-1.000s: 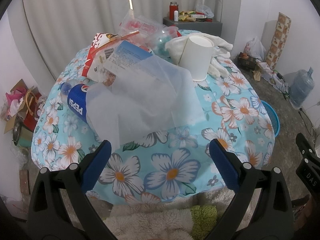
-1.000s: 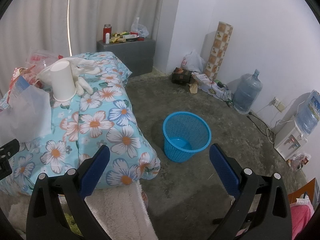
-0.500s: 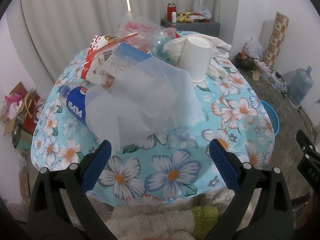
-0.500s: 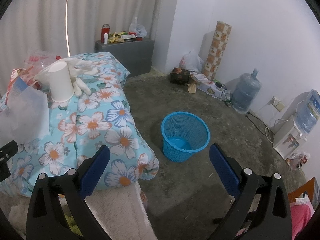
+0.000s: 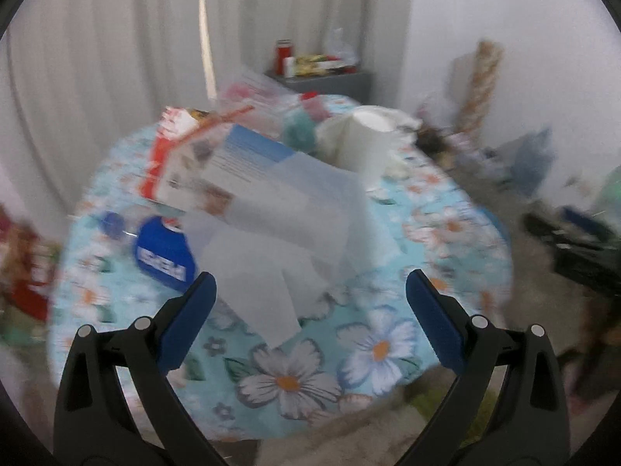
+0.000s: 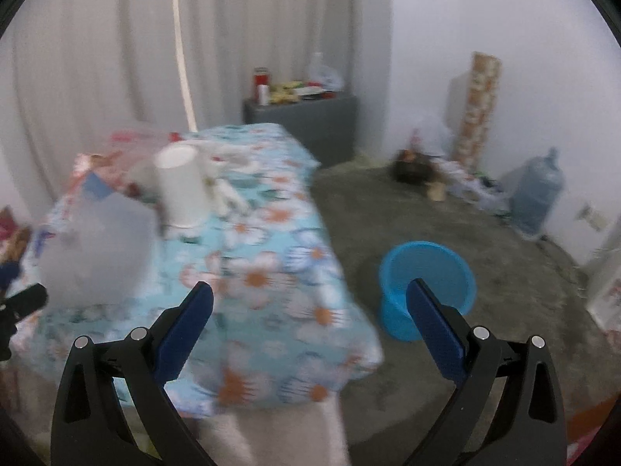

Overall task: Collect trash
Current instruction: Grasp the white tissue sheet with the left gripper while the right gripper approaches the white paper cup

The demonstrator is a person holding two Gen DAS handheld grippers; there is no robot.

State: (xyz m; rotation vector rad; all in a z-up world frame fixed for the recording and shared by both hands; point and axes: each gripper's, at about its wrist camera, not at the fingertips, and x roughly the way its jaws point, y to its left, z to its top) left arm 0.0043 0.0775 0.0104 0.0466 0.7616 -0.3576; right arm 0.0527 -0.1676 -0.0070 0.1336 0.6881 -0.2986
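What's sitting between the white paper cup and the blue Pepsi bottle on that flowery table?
In the left wrist view, a translucent plastic sheet over a blue-and-white packet lies between the paper cup and Pepsi bottle.

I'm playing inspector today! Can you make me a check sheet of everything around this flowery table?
Surface: flowery blue tablecloth covers the table; pictures are blurry.
Job's things: translucent plastic sheet, white paper cup upside down, blue Pepsi bottle lying on its side, red and white wrapper, blue basket on the floor right of the table.
Clutter: white gloves beside the cup.
Grippers: left gripper open, empty, facing the plastic sheet; right gripper open, empty.
Cables: nothing seen clearly.
Surroundings: white curtain, grey cabinet with jars, water jug by the wall.
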